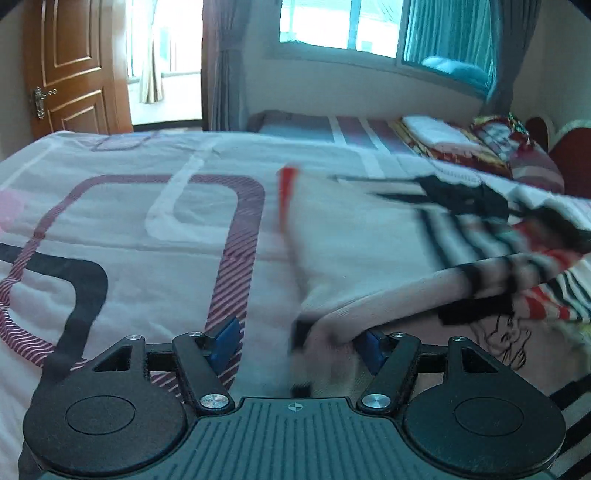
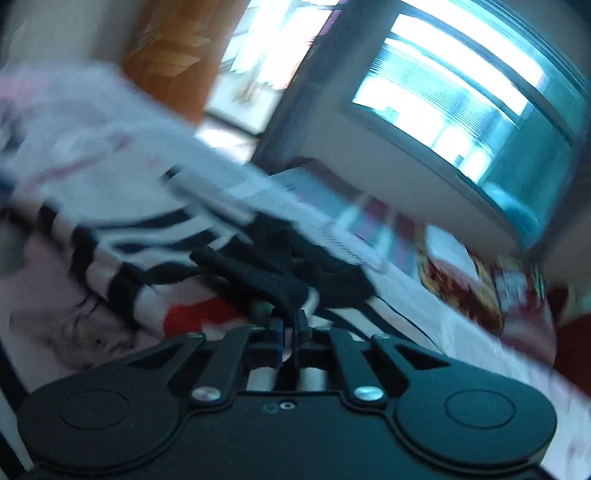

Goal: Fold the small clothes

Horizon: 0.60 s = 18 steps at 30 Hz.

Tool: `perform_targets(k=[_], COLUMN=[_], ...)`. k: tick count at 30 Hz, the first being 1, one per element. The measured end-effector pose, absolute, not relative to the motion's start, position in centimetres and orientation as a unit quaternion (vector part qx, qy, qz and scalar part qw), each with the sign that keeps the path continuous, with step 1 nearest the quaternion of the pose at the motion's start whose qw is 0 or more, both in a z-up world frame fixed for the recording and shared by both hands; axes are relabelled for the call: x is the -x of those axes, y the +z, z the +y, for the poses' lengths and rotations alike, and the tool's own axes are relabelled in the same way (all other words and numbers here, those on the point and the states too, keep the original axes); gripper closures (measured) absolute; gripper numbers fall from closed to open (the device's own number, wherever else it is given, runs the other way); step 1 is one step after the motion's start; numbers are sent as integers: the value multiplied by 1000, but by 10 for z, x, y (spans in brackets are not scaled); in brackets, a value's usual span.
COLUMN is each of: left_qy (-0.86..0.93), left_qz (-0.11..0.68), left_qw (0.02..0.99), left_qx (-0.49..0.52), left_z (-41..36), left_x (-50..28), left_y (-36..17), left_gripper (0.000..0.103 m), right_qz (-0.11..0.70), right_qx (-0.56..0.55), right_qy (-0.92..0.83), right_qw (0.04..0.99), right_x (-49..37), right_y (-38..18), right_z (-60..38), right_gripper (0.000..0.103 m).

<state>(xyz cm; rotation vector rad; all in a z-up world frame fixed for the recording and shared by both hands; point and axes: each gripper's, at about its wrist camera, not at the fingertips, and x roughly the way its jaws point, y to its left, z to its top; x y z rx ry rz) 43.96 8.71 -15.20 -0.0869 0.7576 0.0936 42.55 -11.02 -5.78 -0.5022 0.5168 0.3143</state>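
Note:
A small garment, pale pink with black, white and red stripes and a cartoon print, lies on the patterned bedspread. My left gripper is open, its blue pads wide apart, with a blurred fold of the garment lying between them against the right pad. My right gripper is shut on the garment's black trim and holds it just above the bed. The striped cloth trails away to its left. Both views are motion-blurred.
A second bed with folded blankets stands behind, under a window. A wooden door is at the far left. A red headboard is at the right edge.

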Motion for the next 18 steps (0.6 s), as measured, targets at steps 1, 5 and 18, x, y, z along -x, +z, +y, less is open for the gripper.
perform_targets(k=[1, 5, 18], left_qy=[44, 46, 68], left_qz=[371, 370, 334], left_qw=[927, 927, 936], left_qx=[40, 44, 92], left_z=[88, 90, 99], left_x=[-439, -437, -436], left_y=[-154, -151, -143], left_gripper=[35, 35, 35], right_qz=[256, 345, 342], right_qx=[199, -12, -147], right_qy=[140, 118, 108], right_qw=[935, 931, 922], right_x=[-423, -427, -446], right_y=[-51, -63, -61], right_z=[-125, -191, -245], right_gripper=[97, 86, 96])
